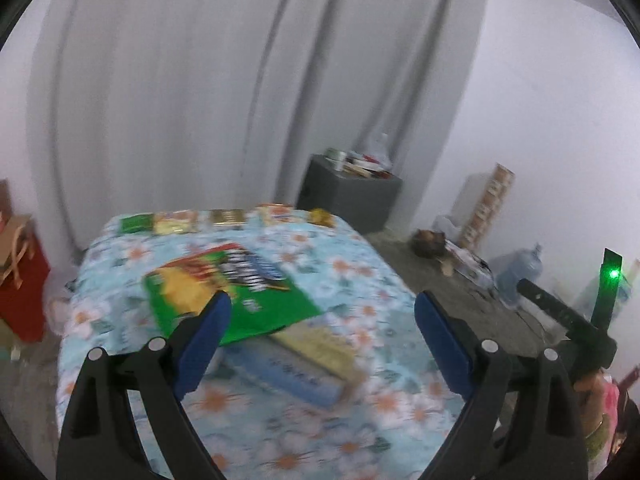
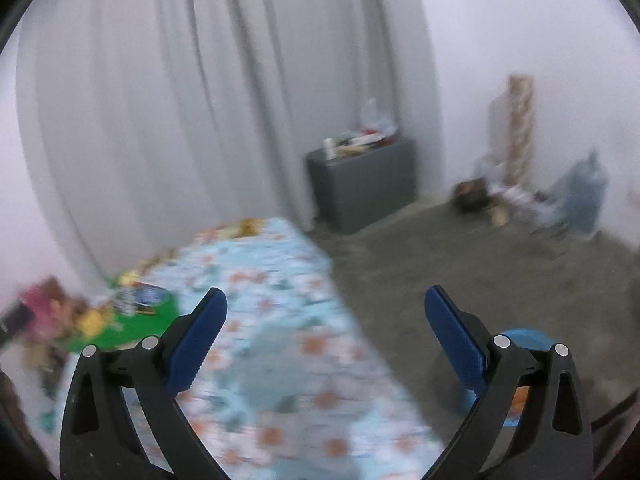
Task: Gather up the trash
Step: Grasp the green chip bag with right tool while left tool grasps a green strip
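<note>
While both pairs of fingers stand wide apart and hold nothing, the left gripper (image 1: 322, 312) hangs over the floral-clothed counter (image 1: 360, 280). A green snack bag (image 1: 224, 292) lies just beyond its left fingertip, overlapping a blue-and-yellow packet (image 1: 304, 364) between the fingers. Beyond, small wrappers (image 1: 224, 218) line the far edge. The right gripper (image 2: 326, 308) straddles the counter's right edge; a blue bin (image 2: 524, 338) on the floor shows behind its right finger.

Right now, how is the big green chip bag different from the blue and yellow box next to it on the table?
The green chip bag is a flat, glossy pouch; the blue and yellow box is a stiff, thicker block. The bag lies farther from the left gripper and overlaps the box's far edge; the box lies nearer, partly under it. Both rest on the floral tablecloth, neither held: both grippers' jaws are open.
</note>
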{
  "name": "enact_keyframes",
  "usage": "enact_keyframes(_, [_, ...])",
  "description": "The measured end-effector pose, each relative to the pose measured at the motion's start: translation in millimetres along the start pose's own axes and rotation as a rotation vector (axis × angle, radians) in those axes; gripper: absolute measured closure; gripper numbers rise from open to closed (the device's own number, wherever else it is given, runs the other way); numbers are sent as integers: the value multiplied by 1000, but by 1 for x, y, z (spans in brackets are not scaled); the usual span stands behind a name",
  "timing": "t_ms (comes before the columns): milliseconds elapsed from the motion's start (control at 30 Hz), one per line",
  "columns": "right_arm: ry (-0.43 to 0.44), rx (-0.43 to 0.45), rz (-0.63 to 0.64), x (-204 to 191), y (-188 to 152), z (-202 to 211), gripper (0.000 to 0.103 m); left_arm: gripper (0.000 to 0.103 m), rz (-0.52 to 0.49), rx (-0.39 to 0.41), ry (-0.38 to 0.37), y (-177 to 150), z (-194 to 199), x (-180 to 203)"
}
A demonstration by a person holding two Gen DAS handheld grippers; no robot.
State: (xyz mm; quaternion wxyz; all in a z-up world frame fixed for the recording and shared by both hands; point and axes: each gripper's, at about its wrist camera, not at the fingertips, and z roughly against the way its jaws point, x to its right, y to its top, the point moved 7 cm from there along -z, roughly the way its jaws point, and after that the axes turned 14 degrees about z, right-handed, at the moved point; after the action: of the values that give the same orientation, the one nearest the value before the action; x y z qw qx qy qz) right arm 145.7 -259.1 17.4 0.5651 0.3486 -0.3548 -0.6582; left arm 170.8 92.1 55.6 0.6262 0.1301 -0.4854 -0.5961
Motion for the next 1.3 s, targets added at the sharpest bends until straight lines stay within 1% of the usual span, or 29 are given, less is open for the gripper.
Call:
enact_keyframes(33, [32, -6, -18, -5, 3, -5, 8, 12, 17, 8, 15, 2, 2, -13])
enact_keyframes(100, [106, -26, -58, -18, 4, -13, 8, 12, 37, 11, 29, 4, 2, -26])
enact_keyframes(200, [277, -77, -140, -43, 10, -29, 8, 12, 50, 20, 58, 5, -1, -46])
enact_keyframes(267, [432, -119, -215, -62, 9, -39, 8, 12, 58, 24, 63, 6, -3, -56])
enact_keyframes(333, [528, -154, -262, -81, 10, -48, 9, 13, 76, 20, 58, 5, -5, -63])
enact_keyframes(433, [628, -202, -304, -114, 6, -57, 13, 13, 106, 10, 56, 3, -9, -74])
enact_keyframes(500, [688, -234, -339, -129, 2, -62, 17, 13, 127, 3, 54, 3, -12, -82])
enact_keyframes(567, [776, -285, -392, -147, -2, -70, 23, 13, 160, -2, 54, 3, -14, -93])
enact_keyframes(667, [851, -343, -421, -171, -6, -79, 29, 13, 195, -10, 55, 5, -16, -105])
enact_keyframes(700, [863, -354, -425, -176, -7, -79, 31, 15, 205, -15, 51, 5, -18, -108])
enact_keyframes(767, [895, -387, -438, -191, -10, -84, 36, 18, 249, -50, 32, 2, -23, -117])
enact_keyframes(800, [907, -401, -445, -197, -12, -86, 37, 21, 270, -66, 23, 0, -26, -120])
enact_keyframes(900, [930, -440, -458, -212, -20, -91, 41, 28, 335, -122, -32, -8, -31, -125])
enact_keyframes(1000, [928, -463, -465, -219, -25, -96, 43, 33, 399, -176, -134, -18, -34, -122])
enact_keyframes(1033, [926, -467, -471, -219, -26, -98, 44, 35, 409, -188, -157, -21, -35, -121])
enact_keyframes(1133, [914, -474, -489, -215, -28, -101, 45, 37, 432, -221, -209, -30, -38, -118])
enact_keyframes(1300, [914, -483, -512, -214, -33, -105, 46, 38, 541, -293, -293, -42, -55, -114])
